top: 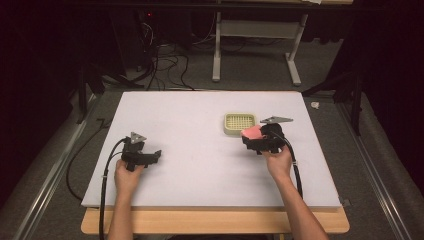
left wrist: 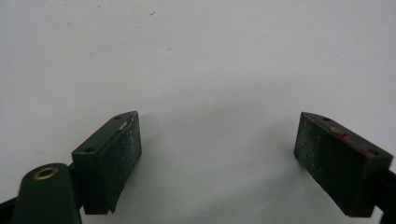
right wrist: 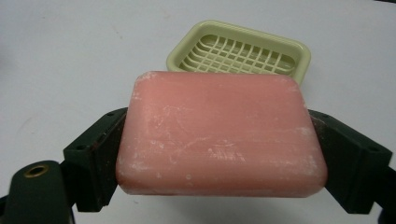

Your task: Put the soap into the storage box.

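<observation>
The right claw (right wrist: 219, 154) is clamped on a pink bar of soap (right wrist: 219, 133), one black jaw pressed against each short end of it. The bar lies flat between them, its broad top face dusted with pale scuffs and whitish marks. Just beyond the soap, a pale green soap dish (right wrist: 299, 49) with a slotted grid floor rests on the white desk (right wrist: 70, 60). Its near rim is hidden behind the bar.

The person's left hand (top: 126, 175) holds the black two-jaw left tongs (top: 156, 155) low over the table's 8 o'clock area, jaws spread wide apart. The right hand (top: 280, 162) holds the black right tongs (top: 248, 135) at 3 o'clock, jaws clamped on a pink rectangular soap bar (right wrist: 219, 135).
</observation>
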`<state>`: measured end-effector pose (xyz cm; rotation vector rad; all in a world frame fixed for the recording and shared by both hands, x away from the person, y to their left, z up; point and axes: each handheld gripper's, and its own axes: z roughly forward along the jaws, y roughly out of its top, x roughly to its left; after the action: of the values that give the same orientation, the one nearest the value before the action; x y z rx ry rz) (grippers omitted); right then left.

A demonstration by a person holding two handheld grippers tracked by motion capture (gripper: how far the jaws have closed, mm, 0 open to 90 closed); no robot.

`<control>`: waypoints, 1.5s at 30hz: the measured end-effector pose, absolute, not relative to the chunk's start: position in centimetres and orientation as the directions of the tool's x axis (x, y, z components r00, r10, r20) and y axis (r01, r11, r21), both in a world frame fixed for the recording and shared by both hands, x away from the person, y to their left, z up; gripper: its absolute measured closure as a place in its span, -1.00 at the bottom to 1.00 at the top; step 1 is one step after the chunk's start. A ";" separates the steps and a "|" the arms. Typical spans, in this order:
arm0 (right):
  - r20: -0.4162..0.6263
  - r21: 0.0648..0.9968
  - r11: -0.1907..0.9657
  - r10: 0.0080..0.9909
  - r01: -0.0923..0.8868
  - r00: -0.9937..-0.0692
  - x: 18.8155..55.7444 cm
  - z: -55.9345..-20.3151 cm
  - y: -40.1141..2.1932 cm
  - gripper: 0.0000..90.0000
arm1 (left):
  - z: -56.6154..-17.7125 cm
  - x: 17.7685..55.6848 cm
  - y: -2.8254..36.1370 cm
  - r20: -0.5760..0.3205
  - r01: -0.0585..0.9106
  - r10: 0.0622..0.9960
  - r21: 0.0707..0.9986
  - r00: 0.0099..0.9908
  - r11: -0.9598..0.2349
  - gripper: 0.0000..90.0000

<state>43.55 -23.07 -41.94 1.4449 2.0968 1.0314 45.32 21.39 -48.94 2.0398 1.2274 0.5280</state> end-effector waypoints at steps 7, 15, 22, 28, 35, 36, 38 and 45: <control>0.099 0.741 0.195 0.915 0.642 -0.391 44.5 -42.4 -22.8 -0.69 | -48.9 45.3 21.4 -0.006 0.602 0.882 0.733 0.471 -0.317 -0.66; 0.101 0.735 0.191 0.918 0.651 -0.383 45.8 -42.2 -22.9 -0.69 | -48.9 45.3 21.4 -0.007 0.603 0.882 0.733 0.471 -0.316 -0.66; 0.110 0.727 0.180 0.922 0.663 -0.371 47.0 -42.2 -22.5 -0.70 | -48.9 45.3 21.4 -0.007 0.603 0.882 0.733 0.471 -0.316 -0.66; 0.117 0.722 0.168 0.927 0.671 -0.357 48.3 -42.2 -22.1 -0.70 | -48.9 45.3 21.4 -0.008 0.603 0.882 0.732 0.471 -0.316 -0.66; 0.104 0.710 0.180 0.929 0.681 -0.354 49.2 -42.2 -21.5 -0.70 | -48.9 45.3 21.4 -0.007 0.603 0.882 0.733 0.471 -0.316 -0.66; 0.103 0.710 0.182 0.929 0.681 -0.356 49.4 -42.2 -21.4 -0.70 | -48.9 45.3 21.4 -0.008 0.603 0.882 0.733 0.472 -0.316 -0.66; 0.103 0.708 0.180 0.930 0.683 -0.352 49.6 -42.2 -21.3 -0.70 | -48.9 45.3 21.4 -0.008 0.603 0.882 0.733 0.472 -0.316 -0.66; 0.106 0.694 0.176 0.934 0.698 -0.341 50.5 -42.7 -20.8 -0.70 | -48.9 45.3 21.4 -0.008 0.603 0.882 0.733 0.472 -0.316 -0.66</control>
<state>50.52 -20.81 -42.70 1.5476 2.1150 0.9536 45.33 21.40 -48.94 2.0402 1.2270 0.5257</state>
